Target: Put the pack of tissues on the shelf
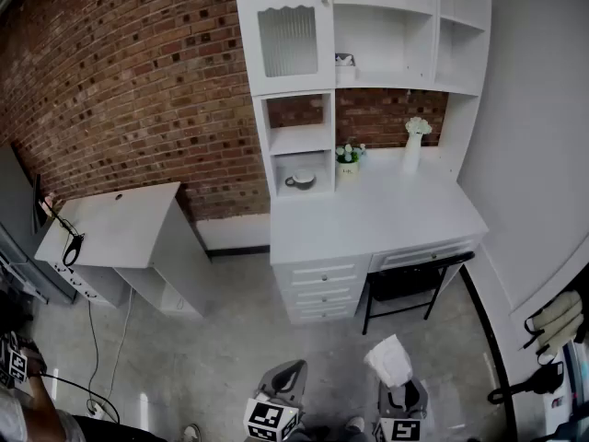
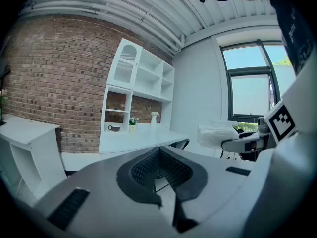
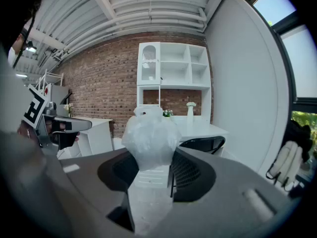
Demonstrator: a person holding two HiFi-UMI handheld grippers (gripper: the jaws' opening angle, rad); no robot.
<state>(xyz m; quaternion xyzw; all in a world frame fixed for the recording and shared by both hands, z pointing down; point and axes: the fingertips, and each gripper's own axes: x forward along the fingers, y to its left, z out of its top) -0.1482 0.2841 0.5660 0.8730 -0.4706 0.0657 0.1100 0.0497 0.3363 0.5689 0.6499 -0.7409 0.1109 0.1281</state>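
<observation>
**Inspector:** Two grippers on record. What is the condition of each?

**Assistant:** Right gripper [image 3: 152,155]: jaws clamped on the pack of tissues [image 3: 150,138], a white, crinkled plastic pack standing up out of them. Left gripper [image 2: 158,151]: jaws closed, tips together, nothing between them.

**Inspector:** Where is the pack?

**Assistant:** It is held in the air over the concrete floor [image 1: 221,357], in front of the front edge of the white bench [image 1: 386,215] and well apart from it. It is not yet on the shelf unit [image 1: 436,35]. The left gripper sits near the right one, on its left, and both point toward the bench.

**Inspector:** Shelf unit, as found?

**Assistant:** It stands along the back edge of the bench, against the brick wall [image 1: 138,72]. The upper left compartments have ribbed-glass doors [image 1: 288,40]. An open compartment beside them holds one small object [image 1: 345,67], too small to identify. A cup [image 1: 300,180] sits in the lowest open cubby on the left.

**Inspector:** And the bench itself?

**Assistant:** A small potted plant [image 1: 348,159] stands at the back edge, just beside that cubby. A white vase of flowers [image 1: 414,144] stands near the back right corner. A black chair [image 1: 405,284] is pushed in under the front edge at the right, with drawers [image 1: 322,288] to its left.

**Inspector:** Anything further?

**Assistant:** A second, lower bench [image 1: 120,224] stands against the same wall, well to the left.
</observation>
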